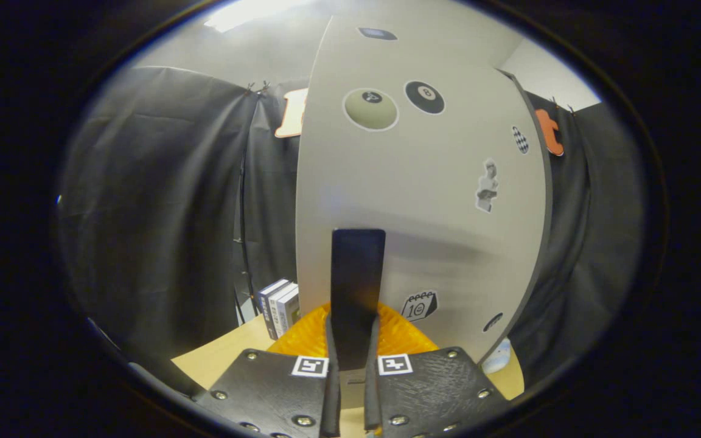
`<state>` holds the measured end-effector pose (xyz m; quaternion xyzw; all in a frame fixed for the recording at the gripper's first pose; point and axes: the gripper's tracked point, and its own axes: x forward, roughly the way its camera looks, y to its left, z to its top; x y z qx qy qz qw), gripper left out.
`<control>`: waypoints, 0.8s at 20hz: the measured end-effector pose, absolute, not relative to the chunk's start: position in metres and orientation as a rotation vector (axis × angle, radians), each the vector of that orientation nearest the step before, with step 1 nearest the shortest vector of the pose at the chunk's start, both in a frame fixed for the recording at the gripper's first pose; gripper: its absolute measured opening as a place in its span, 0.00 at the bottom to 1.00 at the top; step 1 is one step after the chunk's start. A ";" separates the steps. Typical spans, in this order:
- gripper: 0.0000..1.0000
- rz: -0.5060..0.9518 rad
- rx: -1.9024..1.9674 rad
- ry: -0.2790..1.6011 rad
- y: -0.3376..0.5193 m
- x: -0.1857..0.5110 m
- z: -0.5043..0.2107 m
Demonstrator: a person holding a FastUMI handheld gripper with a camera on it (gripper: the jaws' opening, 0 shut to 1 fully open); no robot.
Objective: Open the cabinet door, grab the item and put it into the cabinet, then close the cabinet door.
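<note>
Left of my claw (351,389), small boxes (279,307) stand on the table (229,353); between my fingers a dark upright slab (357,292) is pinched, long axis vertical, and straight ahead, close, stands the sticker-covered cabinet door (423,201)

Your gripper (351,365) is clamped on the dark handle (357,292) with the grey cabinet door (423,201) walling off everything straight ahead, an orange basket (399,337) crowding just beneath, books (279,307) standing to the left on the table (229,356), and open room only left toward the black curtain (162,213).
</note>
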<state>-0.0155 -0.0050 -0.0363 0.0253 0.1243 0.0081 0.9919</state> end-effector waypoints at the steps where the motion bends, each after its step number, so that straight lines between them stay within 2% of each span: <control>1: 0.15 0.008 0.048 0.249 -0.006 -0.019 -0.036; 16: 0.15 -0.094 0.050 0.253 -0.017 -0.045 -0.035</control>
